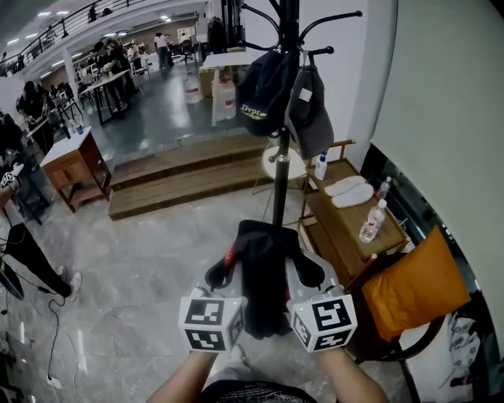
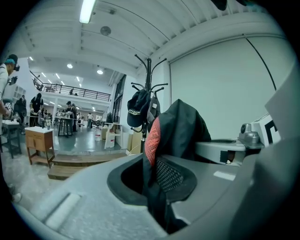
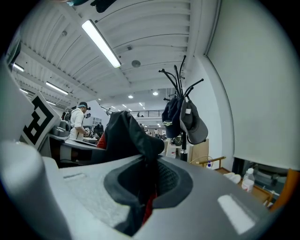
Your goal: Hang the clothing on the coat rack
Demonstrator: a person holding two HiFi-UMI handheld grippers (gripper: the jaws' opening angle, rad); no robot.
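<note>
A black garment with a red lining [image 1: 263,271] hangs bunched between both grippers, low in the head view. My left gripper [image 1: 228,271] is shut on its left side, and my right gripper [image 1: 303,271] is shut on its right side. In the left gripper view the garment [image 2: 180,129] rises out of the jaws; in the right gripper view the garment [image 3: 126,138] does the same. The black coat rack [image 1: 282,118] stands just ahead. Two dark caps [image 1: 285,94] hang on its hooks, with bare hooks [image 1: 335,17] above them.
A wooden bench [image 1: 354,220] with bottles and white slippers stands right of the rack. An orange cushion on a chair [image 1: 413,287] is at the near right. A round white stool [image 1: 285,164] sits behind the pole. Wooden steps [image 1: 181,177] and people lie at the far left.
</note>
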